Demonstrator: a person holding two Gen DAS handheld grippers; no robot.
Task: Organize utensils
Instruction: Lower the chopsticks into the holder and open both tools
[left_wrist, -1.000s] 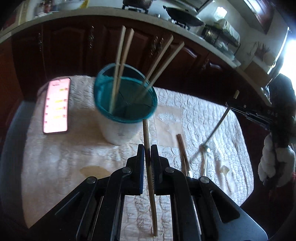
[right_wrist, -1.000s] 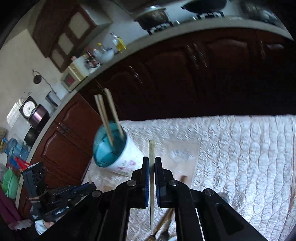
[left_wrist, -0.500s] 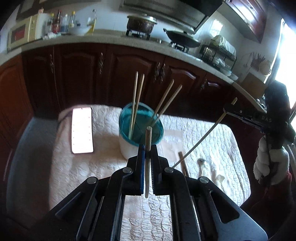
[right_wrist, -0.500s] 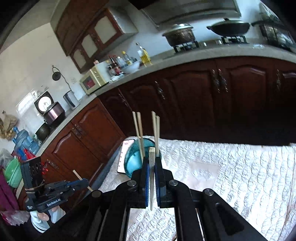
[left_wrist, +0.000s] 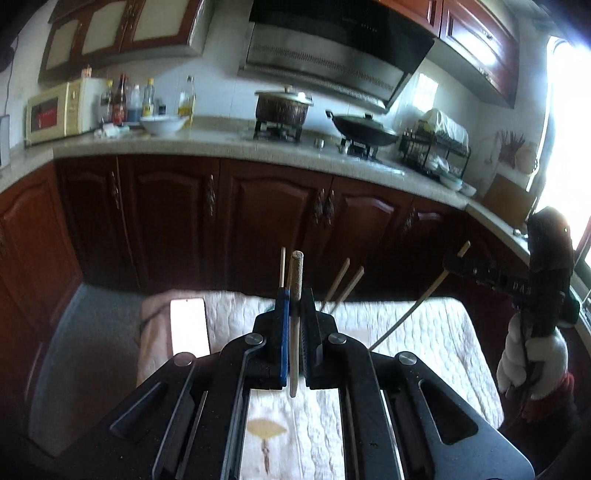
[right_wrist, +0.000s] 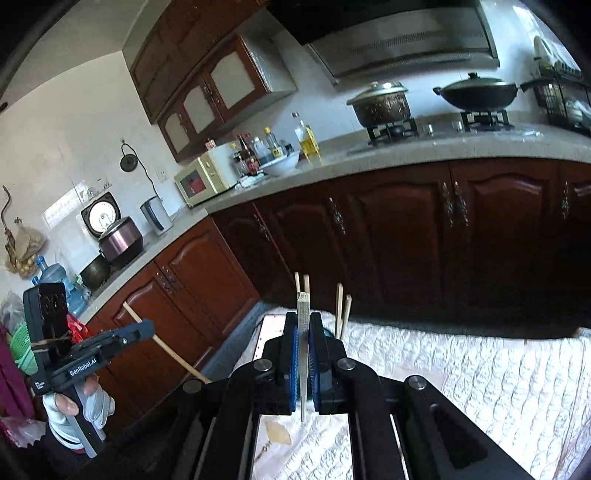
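My left gripper (left_wrist: 294, 314) is shut on a wooden chopstick (left_wrist: 296, 280), held upright high above the table. My right gripper (right_wrist: 303, 332) is shut on another wooden chopstick (right_wrist: 303, 306), also upright. Each gripper shows in the other's view, the right one (left_wrist: 458, 264) with its chopstick (left_wrist: 410, 314) slanting down, the left one (right_wrist: 146, 328) with its chopstick (right_wrist: 166, 347). The teal-rimmed cup is hidden behind the jaws; only the tips of the chopsticks in it (left_wrist: 341, 280) (right_wrist: 341, 302) stick up.
A white quilted cloth (left_wrist: 424, 332) covers the table. A lit phone (left_wrist: 189, 326) lies at its left. Dark wooden cabinets (left_wrist: 258, 221) and a counter with stove, pots and bottles stand behind.
Both grippers have risen well above the table and tilted up, each still holding its chopstick. The cup has dropped out of sight behind the jaws.
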